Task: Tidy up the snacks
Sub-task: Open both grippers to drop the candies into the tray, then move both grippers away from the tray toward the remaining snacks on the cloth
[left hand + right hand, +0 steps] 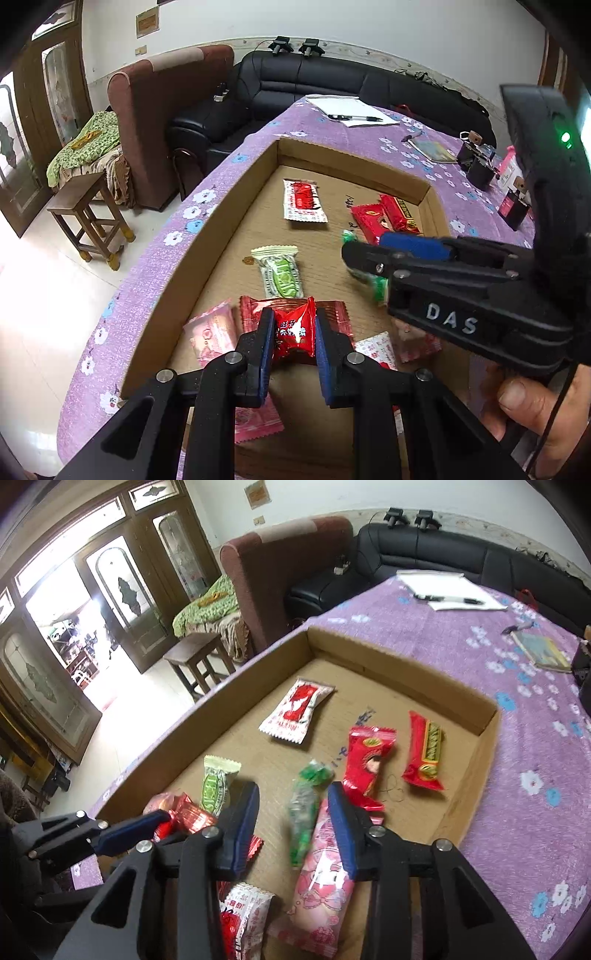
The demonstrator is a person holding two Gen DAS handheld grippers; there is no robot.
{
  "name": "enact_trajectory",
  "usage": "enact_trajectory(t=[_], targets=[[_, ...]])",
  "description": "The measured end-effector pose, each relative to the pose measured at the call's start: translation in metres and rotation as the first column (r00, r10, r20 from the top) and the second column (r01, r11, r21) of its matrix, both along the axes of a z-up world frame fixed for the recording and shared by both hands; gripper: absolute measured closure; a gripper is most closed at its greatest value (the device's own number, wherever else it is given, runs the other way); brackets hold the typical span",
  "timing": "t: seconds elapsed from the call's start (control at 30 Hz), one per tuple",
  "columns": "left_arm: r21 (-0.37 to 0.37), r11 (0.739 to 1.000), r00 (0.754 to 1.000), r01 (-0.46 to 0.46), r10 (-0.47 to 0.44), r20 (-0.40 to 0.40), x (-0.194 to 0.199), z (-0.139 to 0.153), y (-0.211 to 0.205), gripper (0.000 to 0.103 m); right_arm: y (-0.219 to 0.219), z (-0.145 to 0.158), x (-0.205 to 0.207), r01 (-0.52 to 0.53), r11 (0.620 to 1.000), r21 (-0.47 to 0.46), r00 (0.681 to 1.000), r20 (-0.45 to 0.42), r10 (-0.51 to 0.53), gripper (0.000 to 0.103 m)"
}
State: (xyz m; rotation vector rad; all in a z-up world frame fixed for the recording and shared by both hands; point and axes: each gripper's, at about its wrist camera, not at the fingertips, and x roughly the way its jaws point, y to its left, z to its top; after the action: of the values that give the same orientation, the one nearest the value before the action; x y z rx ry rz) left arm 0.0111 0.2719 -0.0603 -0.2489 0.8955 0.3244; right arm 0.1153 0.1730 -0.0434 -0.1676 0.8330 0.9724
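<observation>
Cardboard tray, left fingers grasping red candy, right fingers released

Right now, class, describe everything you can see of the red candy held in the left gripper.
The red candy is a small packet in glossy red foil with white printed characters and a white shape on its face. It stands roughly upright, its crimped top pointing up, pinched at both sides by the left gripper, whose blue-padded fingers press on it. It sits over the cardboard tray, in front of a larger dark-red wrapper. Whether its bottom touches anything is hidden.
</observation>
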Motion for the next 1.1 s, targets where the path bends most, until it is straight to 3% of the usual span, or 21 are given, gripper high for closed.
enact_trajectory(t=[0.33, 0.7, 0.73, 0.77, 0.8, 0.87, 0.97, 1.1], targets=[[0.014, 0.999, 0.999, 0.037, -0.037, -0.011, 0.001, -0.001, -0.021, 0.081, -0.061, 0.032, -0.002, 0.076, 0.992, 0.096, 0.996, 0.030, -0.080, 0.065], [0.011, 0.999, 0.997, 0.042, -0.042, -0.057, 0.004, -0.019, -0.035, 0.078, -0.115, 0.023, -0.009, 0.141, 0.983, 0.120, 0.990, -0.009, -0.141, 0.065], [0.008, 0.999, 0.998, 0.041, -0.040, -0.058, 0.004, -0.020, -0.035, 0.076, -0.119, 0.022, -0.009, 0.146, 0.982, 0.121, 0.989, -0.012, -0.145, 0.065], [0.008, 0.999, 0.998, 0.039, -0.039, -0.056, 0.003, -0.021, -0.036, 0.066, -0.123, 0.020, -0.009, 0.152, 0.981, 0.123, 0.988, -0.016, -0.151, 0.065], [0.011, 0.999, 0.998, 0.035, -0.035, -0.052, 0.002, -0.020, -0.037, 0.050, -0.129, 0.019, -0.009, 0.161, 0.979, 0.125, 0.987, -0.021, -0.159, 0.065], [0.026, 0.999, 0.999, 0.032, -0.031, -0.039, 0.000, -0.017, -0.040, 0.029, -0.140, 0.018, -0.010, 0.178, 0.975, 0.131, 0.984, -0.028, -0.176, 0.065], [0.051, 0.998, 0.999, 0.034, -0.033, -0.021, -0.001, -0.009, -0.047, 0.022, -0.159, 0.016, -0.010, 0.203, 0.970, 0.136, 0.979, -0.031, -0.201, 0.065], [0.085, 0.995, 0.999, 0.052, -0.052, -0.006, 0.000, 0.003, -0.060, 0.022, -0.192, 0.012, -0.009, 0.249, 0.958, 0.140, 0.969, -0.035, -0.246, 0.065]])
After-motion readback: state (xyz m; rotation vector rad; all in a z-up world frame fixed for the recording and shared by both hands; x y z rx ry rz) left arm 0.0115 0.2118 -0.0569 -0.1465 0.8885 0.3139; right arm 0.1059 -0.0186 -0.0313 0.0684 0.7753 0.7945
